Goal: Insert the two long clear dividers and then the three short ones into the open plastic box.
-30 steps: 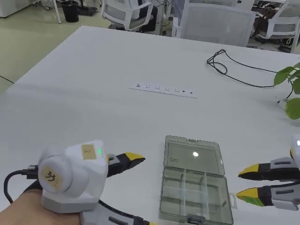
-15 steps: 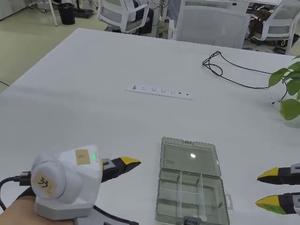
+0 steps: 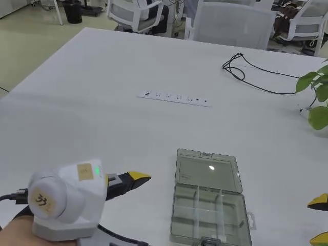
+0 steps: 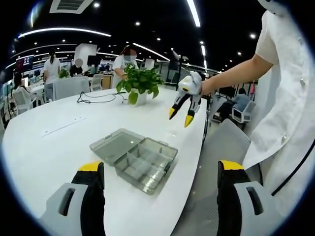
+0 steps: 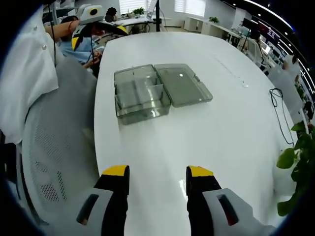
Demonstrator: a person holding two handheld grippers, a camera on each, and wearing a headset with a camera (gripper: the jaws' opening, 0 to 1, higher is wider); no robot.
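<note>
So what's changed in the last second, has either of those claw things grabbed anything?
The right gripper has pulled away from the plastic box, off to the right. Nothing was grabbed or let go: both grippers are open and empty. The left gripper has kept its place beside the box, which lies open and unmoved, with the clear dividers in it.

Your box (image 3: 207, 202) reads smoky translucent grey, lid and tray alike. Your left gripper (image 4: 160, 167): white housing, black jaws, yellow tips, a green light on the housing. Right gripper (image 5: 157, 171): same black with yellow tips. Table (image 3: 92, 102) plain white; cable (image 3: 230, 68) black; plant (image 3: 320, 117) green.
</note>
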